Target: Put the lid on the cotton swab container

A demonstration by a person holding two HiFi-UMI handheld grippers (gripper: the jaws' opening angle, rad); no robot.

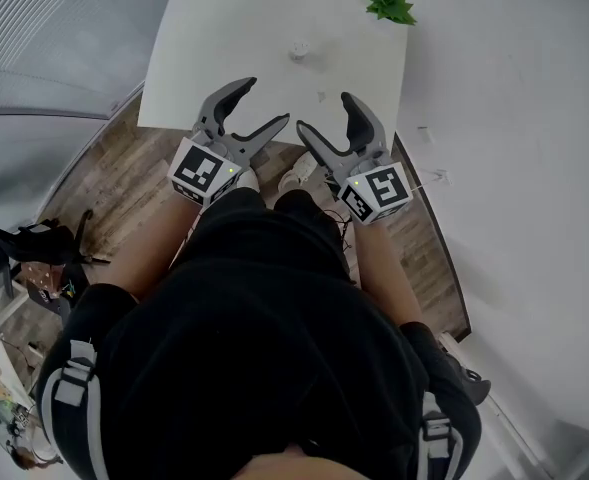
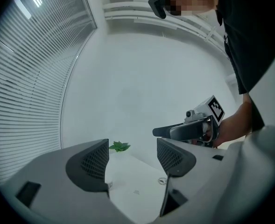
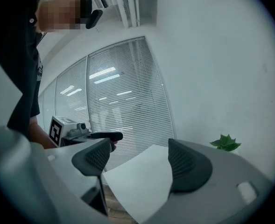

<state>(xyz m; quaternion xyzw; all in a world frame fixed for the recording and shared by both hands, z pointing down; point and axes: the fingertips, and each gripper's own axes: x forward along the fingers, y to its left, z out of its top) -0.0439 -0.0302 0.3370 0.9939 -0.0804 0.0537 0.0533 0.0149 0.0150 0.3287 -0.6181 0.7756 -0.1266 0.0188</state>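
A white table (image 1: pixel 224 38) stands ahead of me. On it is a small white container (image 1: pixel 299 48), and a smaller pale piece (image 1: pixel 321 95) lies nearer the front edge. In the left gripper view a round disc-like piece (image 2: pixel 162 180) lies on the table (image 2: pixel 137 176), and a small white item (image 2: pixel 110 185) peeks out beside the left jaw. My left gripper (image 1: pixel 264 101) (image 2: pixel 132 160) and right gripper (image 1: pixel 324 113) (image 3: pixel 139 160) hover side by side over the table's near edge, both open and empty. The right gripper view shows only bare table (image 3: pixel 142 176).
A green plant (image 1: pixel 389 3) (image 2: pixel 120 146) (image 3: pixel 226 143) sits at the table's far right corner against a white wall. Window blinds (image 2: pixel 25 78) run along the left. Wooden floor (image 1: pixel 114 183) lies below, with dark clutter (image 1: pixel 34 243) at the left.
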